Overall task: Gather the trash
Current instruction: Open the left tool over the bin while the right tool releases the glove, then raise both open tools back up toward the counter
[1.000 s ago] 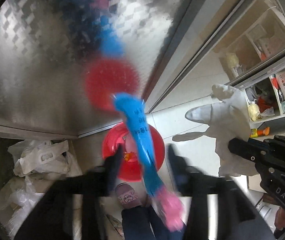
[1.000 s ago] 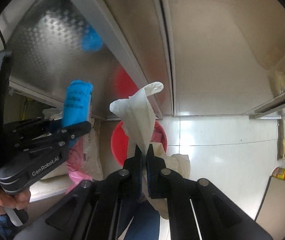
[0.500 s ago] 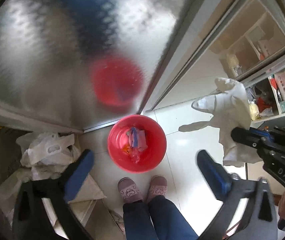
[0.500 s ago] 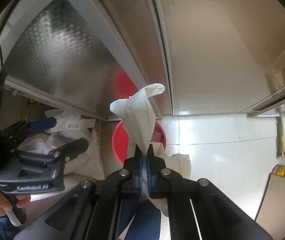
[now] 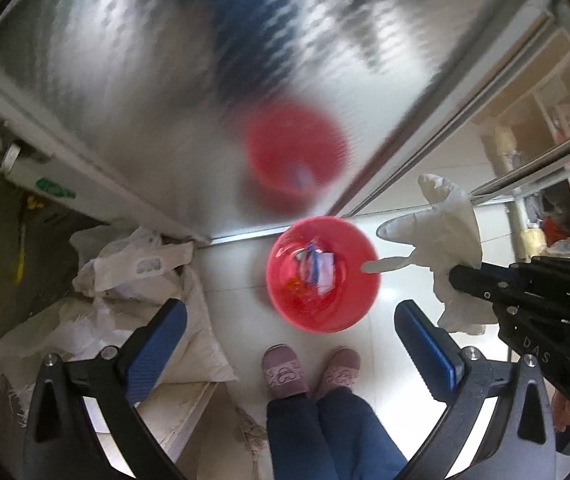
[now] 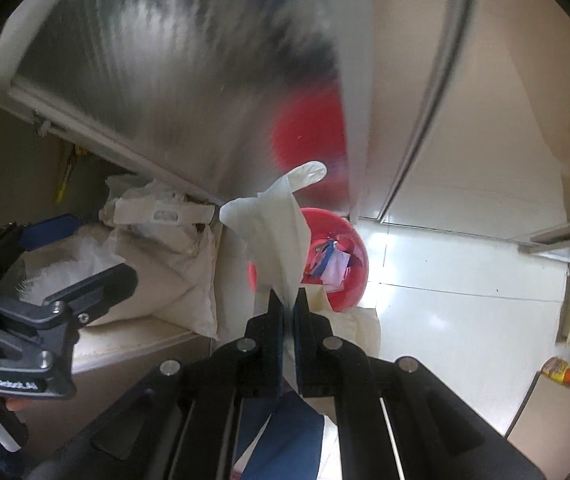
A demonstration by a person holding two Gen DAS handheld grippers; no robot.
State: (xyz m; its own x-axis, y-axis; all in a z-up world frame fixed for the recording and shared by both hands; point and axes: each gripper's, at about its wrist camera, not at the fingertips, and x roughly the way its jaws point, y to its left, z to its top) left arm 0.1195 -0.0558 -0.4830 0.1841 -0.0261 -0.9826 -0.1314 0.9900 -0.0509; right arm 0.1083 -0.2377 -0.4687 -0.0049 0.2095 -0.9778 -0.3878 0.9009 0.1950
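A red bucket [image 5: 323, 276] stands on the white floor below, with blue, pink and white wrappers lying inside; it shows also as the bucket [image 6: 341, 264] in the right wrist view. My left gripper [image 5: 285, 322] hangs above it, jaws wide open, nothing between the blue pads [image 5: 157, 340]. My right gripper [image 6: 287, 300] is shut on a white rubber glove [image 6: 281, 224], which sticks up limp over the bucket's left side. From the left wrist view the same glove [image 5: 445, 232] hangs at the right of the bucket, pinched in the right gripper [image 5: 461, 278].
A shiny embossed metal door [image 5: 165, 80] reflects the bucket. White plastic bags and a woven sack [image 5: 125, 276] lie at the left. A person's slippered feet [image 5: 309, 372] stand just below the bucket. Cluttered shelves [image 5: 557, 216] stand at the right.
The blue and pink wrapper left the left gripper's jaws and now lies in the bucket; those jaws spread wide. The right gripper with the glove has shifted toward the bucket.
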